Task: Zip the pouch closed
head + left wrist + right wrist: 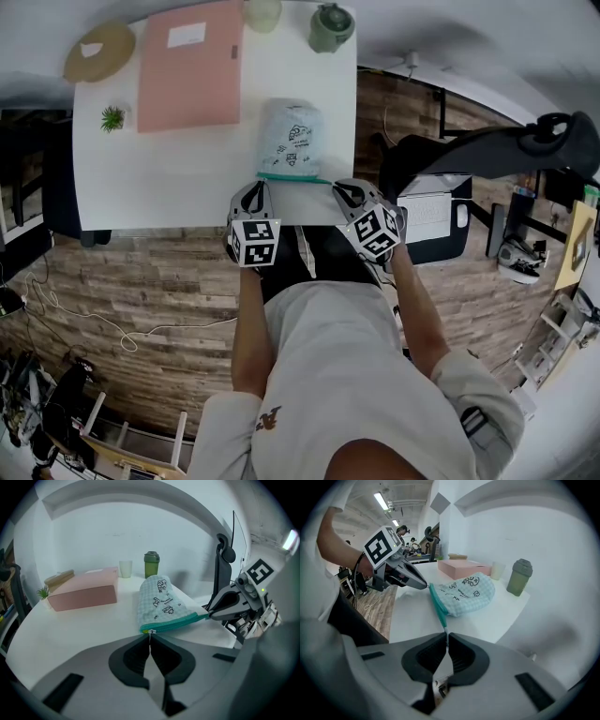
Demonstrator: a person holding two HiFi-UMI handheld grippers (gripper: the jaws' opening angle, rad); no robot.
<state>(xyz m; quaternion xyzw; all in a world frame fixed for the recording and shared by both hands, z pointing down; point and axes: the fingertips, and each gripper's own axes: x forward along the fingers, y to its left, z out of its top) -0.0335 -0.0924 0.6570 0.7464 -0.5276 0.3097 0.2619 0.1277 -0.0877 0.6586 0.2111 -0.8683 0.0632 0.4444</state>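
Centrally: pouch (pixel 291 139), pale checked cloth with small prints, lying on the white table (pixel 187 187) close to its near edge, green zipper edge (pixel 293 177) turned toward the person.

Zipper edge: stretched in a straight line between the two grippers, evidently so the pull can run along it without the cloth bunching.

Left gripper (pixel 150 637): jaws pinched together on the small pull (pixel 150 631) at the zipper's left end.

Right gripper (pixel 446 637): jaws pinched together on the opposite tip of the green edge, probably serving as the anchor.

How much of the zipper is already closed cannot be told.

Further back on the table, well apart from the pouch: pink box (pixel 190 66), cup (pixel 263 13), green bottle (pixel 331 26), small plant (pixel 112 118).
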